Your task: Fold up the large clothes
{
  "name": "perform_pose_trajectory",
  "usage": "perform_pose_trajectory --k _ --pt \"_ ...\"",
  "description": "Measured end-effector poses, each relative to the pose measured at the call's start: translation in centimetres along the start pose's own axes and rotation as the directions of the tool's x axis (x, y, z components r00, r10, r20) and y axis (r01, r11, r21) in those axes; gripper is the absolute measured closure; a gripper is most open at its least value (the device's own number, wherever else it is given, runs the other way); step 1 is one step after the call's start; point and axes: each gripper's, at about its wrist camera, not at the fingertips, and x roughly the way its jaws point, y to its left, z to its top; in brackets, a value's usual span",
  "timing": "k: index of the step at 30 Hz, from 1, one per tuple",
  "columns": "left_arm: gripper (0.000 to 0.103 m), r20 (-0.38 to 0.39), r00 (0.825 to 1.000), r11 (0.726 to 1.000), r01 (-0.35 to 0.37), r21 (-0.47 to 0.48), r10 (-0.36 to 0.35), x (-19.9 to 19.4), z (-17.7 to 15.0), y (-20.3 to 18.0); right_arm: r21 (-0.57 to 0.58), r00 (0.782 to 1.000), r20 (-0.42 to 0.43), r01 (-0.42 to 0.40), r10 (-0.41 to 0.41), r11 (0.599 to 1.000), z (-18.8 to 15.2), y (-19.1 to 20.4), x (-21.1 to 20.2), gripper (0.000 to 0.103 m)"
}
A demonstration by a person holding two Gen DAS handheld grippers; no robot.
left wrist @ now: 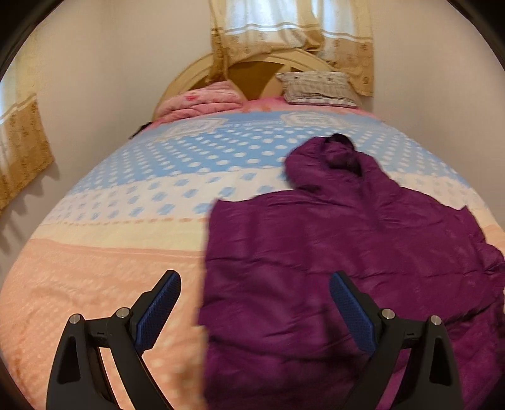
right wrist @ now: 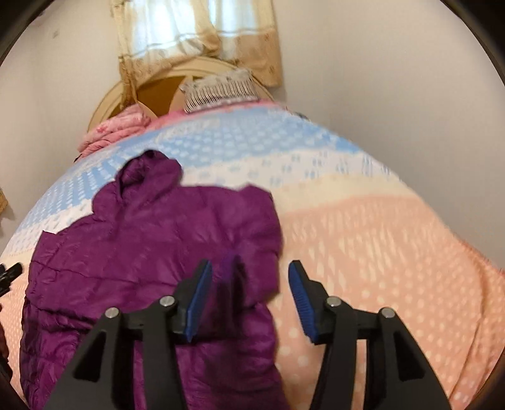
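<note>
A purple hooded puffer jacket lies on the bed, hood pointing toward the headboard. In the left wrist view it fills the lower right. My left gripper is open and empty, hovering over the jacket's left edge. In the right wrist view the jacket fills the lower left. My right gripper is open and empty, above the jacket's right edge, where a fold of purple fabric rises between the fingers. The tip of the left gripper shows at the left edge of the right wrist view.
The bed has a blue, white and peach dotted bedspread. A pink folded quilt and a patterned pillow lie by the arched headboard. Walls flank the bed; curtains hang behind.
</note>
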Motion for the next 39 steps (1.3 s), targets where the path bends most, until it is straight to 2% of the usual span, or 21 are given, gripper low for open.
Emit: perform_pose_trajectory --k 2,5,9,12,15,22,28,29,31,33,34,37,39 --pt "0.008 0.008 1.0 0.999 -0.005 0.033 0.005 1.1 -0.2 -1.8 -0.016 0.998 -0.009 -0.061 0.061 0.998 0.4 1.5 0.3 0.048" --pt "0.008 -0.012 0.999 0.996 -0.039 0.085 0.04 3.3 -1.2 -3.5 -0.025 0.99 -0.064 -0.126 0.125 0.992 0.2 3.5 3.0 0.05" --pt "0.008 -0.082 0.995 0.997 -0.053 0.058 0.058 6.0 -2.4 -3.1 -0.005 0.983 -0.15 -0.104 0.102 0.995 -1.8 3.2 6.8 0.057" --pt "0.008 -0.086 0.996 0.999 -0.03 0.028 0.032 6.1 -2.5 -2.5 0.022 0.978 -0.177 -0.112 0.114 0.993 -3.5 2.1 8.4 0.062" --pt "0.007 -0.115 0.993 1.0 -0.007 0.017 0.009 6.8 -2.7 -2.4 0.04 0.977 -0.173 -0.119 0.124 0.992 -3.5 1.6 8.3 0.064" --pt "0.005 -0.139 0.99 1.0 0.017 -0.01 -0.018 7.3 -3.1 -2.0 -0.005 0.979 -0.188 -0.083 0.081 0.997 -3.9 2.3 8.6 0.063" --pt "0.004 -0.139 0.99 1.0 0.014 -0.013 -0.016 7.0 -2.9 -2.0 -0.03 0.979 -0.197 -0.063 0.056 0.998 -4.0 2.8 8.5 0.063" --pt "0.004 -0.128 0.992 1.0 -0.005 -0.025 0.002 6.4 -2.6 -1.6 -0.051 0.978 -0.201 -0.058 0.046 0.997 -3.9 3.0 8.1 0.064" --pt "0.004 -0.067 0.998 0.999 -0.012 -0.052 0.008 4.1 -1.8 -0.7 -0.076 0.985 -0.171 -0.052 0.038 0.996 -3.3 3.2 6.7 0.063" --pt "0.004 0.023 0.998 0.996 0.052 -0.077 -0.051 1.5 0.0 0.6 -0.069 0.992 -0.104 -0.072 0.065 0.995 -2.1 3.1 4.5 0.061" --pt "0.004 0.044 0.998 0.996 0.048 -0.075 -0.044 1.1 1.0 1.0 -0.058 0.996 -0.074 -0.064 0.059 0.996 -1.2 3.0 3.7 0.061" --pt "0.004 0.056 0.998 0.996 -0.026 -0.088 0.031 2.6 3.8 2.4 0.035 0.998 -0.024 -0.051 0.051 0.998 1.9 2.3 3.3 0.061" --pt "0.004 0.012 0.996 0.989 -0.091 -0.12 0.093 5.1 4.7 3.3 0.075 1.0 -0.023 -0.001 0.003 0.997 3.8 2.3 4.7 0.061"
